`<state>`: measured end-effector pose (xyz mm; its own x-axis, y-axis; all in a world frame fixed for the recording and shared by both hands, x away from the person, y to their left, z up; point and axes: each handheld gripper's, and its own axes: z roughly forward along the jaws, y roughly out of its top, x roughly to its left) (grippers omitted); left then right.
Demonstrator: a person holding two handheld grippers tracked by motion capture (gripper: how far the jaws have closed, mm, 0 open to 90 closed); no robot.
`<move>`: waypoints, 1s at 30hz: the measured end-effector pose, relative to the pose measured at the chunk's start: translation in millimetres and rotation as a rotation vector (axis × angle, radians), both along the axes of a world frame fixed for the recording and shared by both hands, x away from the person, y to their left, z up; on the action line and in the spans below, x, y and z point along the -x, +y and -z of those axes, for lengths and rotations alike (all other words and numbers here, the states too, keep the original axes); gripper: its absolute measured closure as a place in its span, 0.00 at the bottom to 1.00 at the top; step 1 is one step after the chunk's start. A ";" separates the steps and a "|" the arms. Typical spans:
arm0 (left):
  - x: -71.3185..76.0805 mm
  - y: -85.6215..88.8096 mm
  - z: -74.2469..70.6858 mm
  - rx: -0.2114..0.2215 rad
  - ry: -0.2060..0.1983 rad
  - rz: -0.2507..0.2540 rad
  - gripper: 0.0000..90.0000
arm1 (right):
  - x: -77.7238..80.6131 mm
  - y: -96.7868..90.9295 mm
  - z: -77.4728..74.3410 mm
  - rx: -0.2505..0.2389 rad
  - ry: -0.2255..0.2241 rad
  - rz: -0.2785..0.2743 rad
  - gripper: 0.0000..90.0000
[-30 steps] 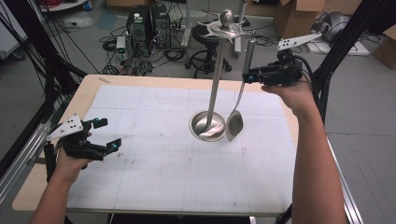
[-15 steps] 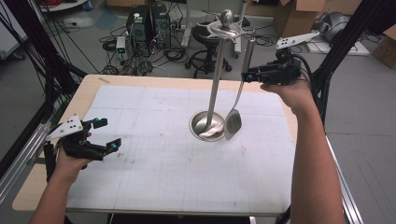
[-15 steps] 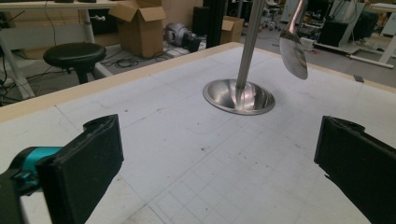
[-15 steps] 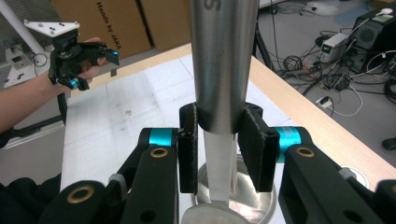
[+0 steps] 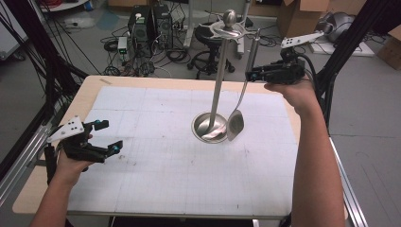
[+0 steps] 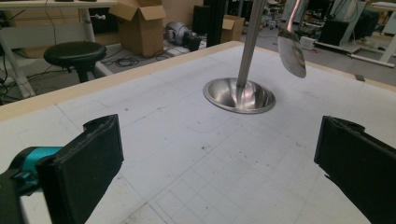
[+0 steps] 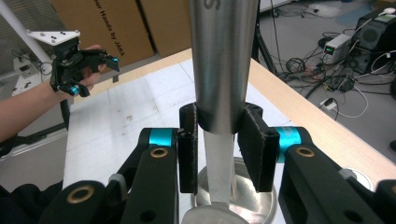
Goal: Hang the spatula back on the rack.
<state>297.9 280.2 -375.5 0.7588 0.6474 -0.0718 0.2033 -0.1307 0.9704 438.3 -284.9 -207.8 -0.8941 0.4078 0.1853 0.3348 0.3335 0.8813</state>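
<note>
My right gripper (image 5: 250,74) is clenched on the ladle (image 5: 239,111) handle, holding it hanging just beside the steel stand (image 5: 218,90), bowl above the stand's base. My left gripper (image 5: 109,137) stands released, well apart from the stand.

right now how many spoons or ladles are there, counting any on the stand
1. The ladle hangs beside the stand, handle clamped in the right gripper, bowl just above the stand's base. The hooks on top look bare.

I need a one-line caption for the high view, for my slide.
Right gripper holds a ladle upright beside a steel utensil stand; left gripper waits open over the table.
</note>
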 end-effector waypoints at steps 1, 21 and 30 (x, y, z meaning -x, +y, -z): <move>0.0 0.0 0.1 0.000 0.000 0.000 0.02 | -1.3 0.0 0.8 -0.001 -0.008 0.001 0.77; 0.9 -1.1 0.7 -0.002 0.005 -0.003 0.02 | -0.1 14.5 5.1 0.035 0.005 -0.072 0.77; 1.0 -0.6 0.4 -0.005 0.006 0.000 0.02 | -0.8 17.7 6.1 0.035 0.008 -0.046 0.69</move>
<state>296.9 279.5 -375.8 0.7583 0.6478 -0.0726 0.2087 -0.1358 0.9685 439.0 -267.2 -213.9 -0.9106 0.3726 0.1789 0.3253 0.3790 0.8663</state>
